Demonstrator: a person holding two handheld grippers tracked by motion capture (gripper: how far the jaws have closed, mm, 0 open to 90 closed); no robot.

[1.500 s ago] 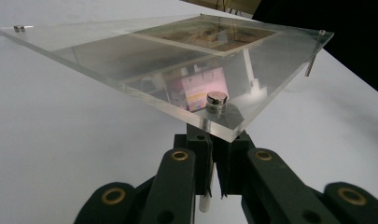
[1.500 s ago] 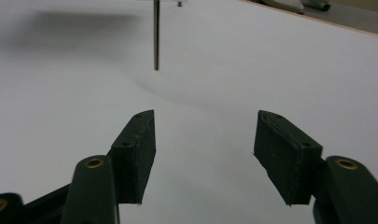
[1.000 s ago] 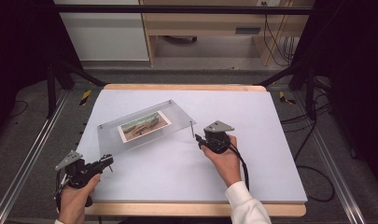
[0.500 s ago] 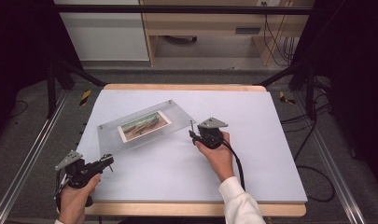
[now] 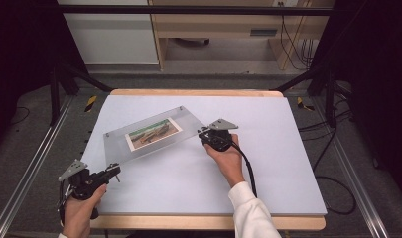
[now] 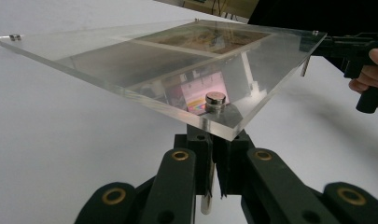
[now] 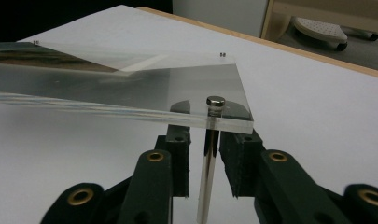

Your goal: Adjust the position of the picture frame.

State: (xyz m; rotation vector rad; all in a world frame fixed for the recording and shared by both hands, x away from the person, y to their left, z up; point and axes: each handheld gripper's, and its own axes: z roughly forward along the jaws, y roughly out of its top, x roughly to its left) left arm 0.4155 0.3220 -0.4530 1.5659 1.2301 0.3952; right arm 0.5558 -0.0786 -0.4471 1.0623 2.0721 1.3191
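Frame, a clear acrylic panel on metal legs, stood on the bench between both grippers. Left gripper pinched its near-corner leg. Right gripper had just been closing around the opposite leg, pads apparently not yet touching; lifting remained.

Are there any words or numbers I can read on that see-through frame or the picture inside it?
None can be read. The clear frame holds a picture with no words. The coloured patch mirrored in the frame's underside is too blurred to read. The table bears no writing.
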